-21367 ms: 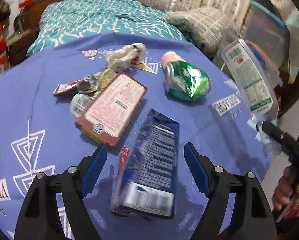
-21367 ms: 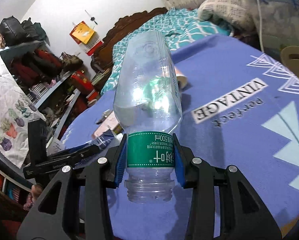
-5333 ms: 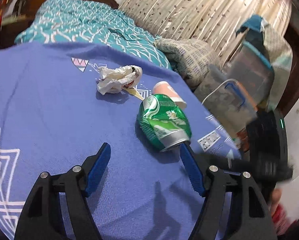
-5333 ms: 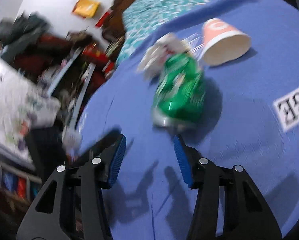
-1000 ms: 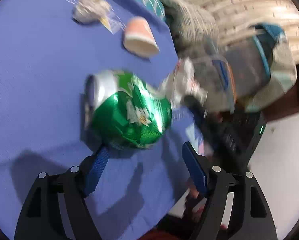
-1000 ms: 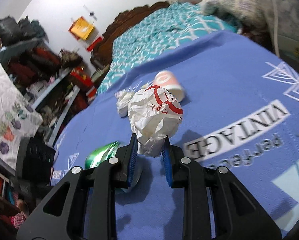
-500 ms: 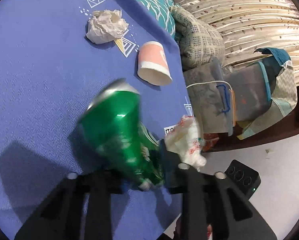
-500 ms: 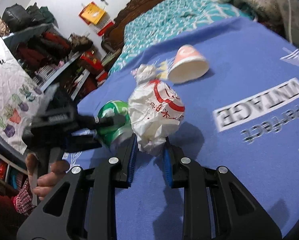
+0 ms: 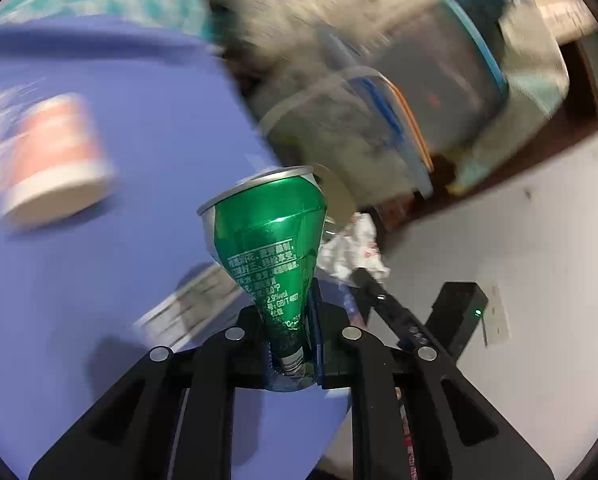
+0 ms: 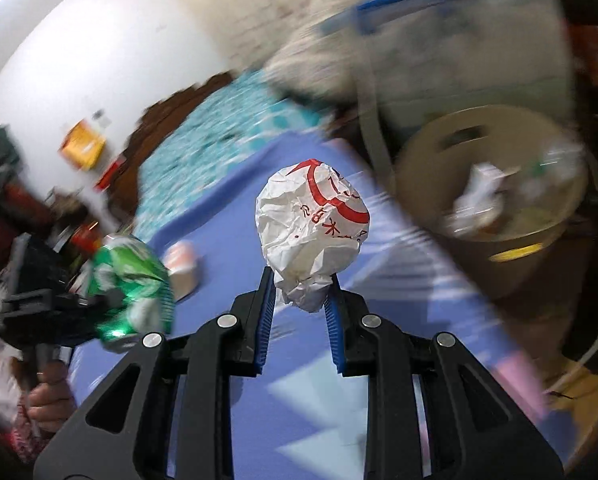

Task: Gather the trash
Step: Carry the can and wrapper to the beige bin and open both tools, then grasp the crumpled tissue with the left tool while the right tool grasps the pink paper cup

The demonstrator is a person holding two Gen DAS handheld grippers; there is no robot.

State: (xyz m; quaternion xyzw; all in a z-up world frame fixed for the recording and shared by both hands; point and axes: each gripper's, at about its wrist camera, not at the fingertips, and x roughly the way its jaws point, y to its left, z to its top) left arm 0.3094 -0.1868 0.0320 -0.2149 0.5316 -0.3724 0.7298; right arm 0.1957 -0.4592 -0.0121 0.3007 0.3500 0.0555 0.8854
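Note:
My left gripper [image 9: 291, 312] is shut on a crushed green can [image 9: 269, 236], held upright above the blue tablecloth [image 9: 99, 264]. The can also shows at the left of the right wrist view [image 10: 129, 280]. My right gripper [image 10: 299, 300] is shut on a crumpled white paper ball [image 10: 313, 232] with red print, held above the table's edge. The paper ball shows just right of the can in the left wrist view [image 9: 355, 252]. A tan bin [image 10: 427, 156] holding trash stands beyond the table edge at the right.
An orange paper cup [image 9: 55, 160] lies on its side on the tablecloth; it also shows in the right wrist view [image 10: 181, 266]. Clear storage boxes [image 9: 399, 92] and a pillow stand past the table. A teal bed [image 10: 235, 120] is behind. Both views are motion-blurred.
Both grippers have swung to the right toward the table's edge, carrying the can and the paper ball. The bin has come into the right wrist view.

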